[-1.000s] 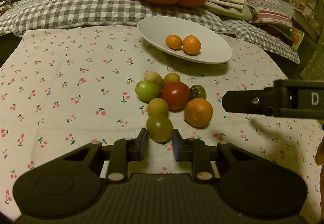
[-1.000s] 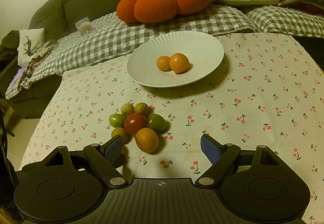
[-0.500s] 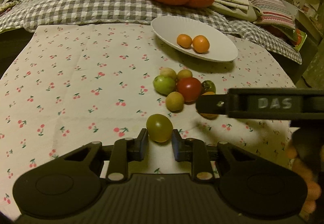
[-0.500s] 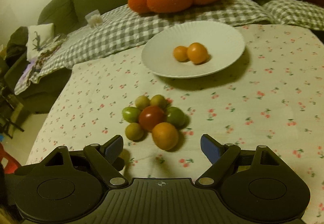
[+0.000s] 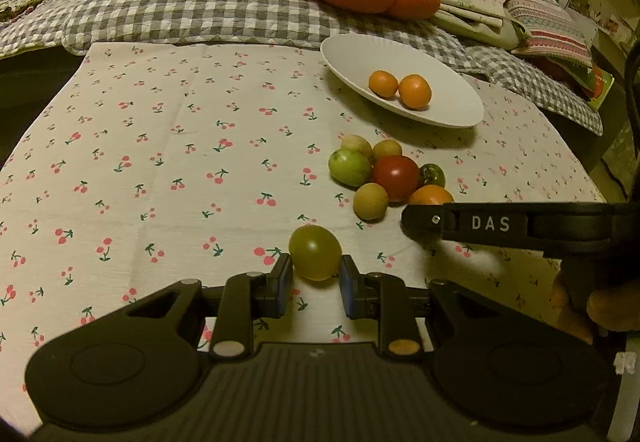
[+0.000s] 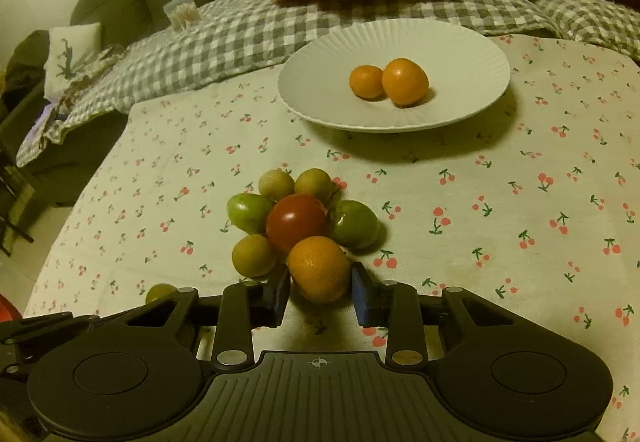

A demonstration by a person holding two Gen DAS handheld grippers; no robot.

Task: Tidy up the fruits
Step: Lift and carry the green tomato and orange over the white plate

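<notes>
The fruits sit in a tight cluster on the cherry-print counter (image 5: 168,146), near the white plate (image 6: 328,90) already holding two small oranges. The left gripper (image 5: 314,274) has its fingers closed around a green tomato (image 5: 315,257), pulled clear to the near left; the right gripper (image 6: 320,294) brackets an orange (image 6: 319,268) at the cluster's near edge, its fingers just beside the skin, contact unclear. Both look light, round, smooth and apt to roll, so a hold across the widest middle seems safest; the tomato likely bruises if squeezed.

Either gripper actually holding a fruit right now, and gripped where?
The left gripper pinches the yellow-green fruit across its sides. The right gripper brackets the orange fruit at its sides; firm contact cannot be told.
</notes>
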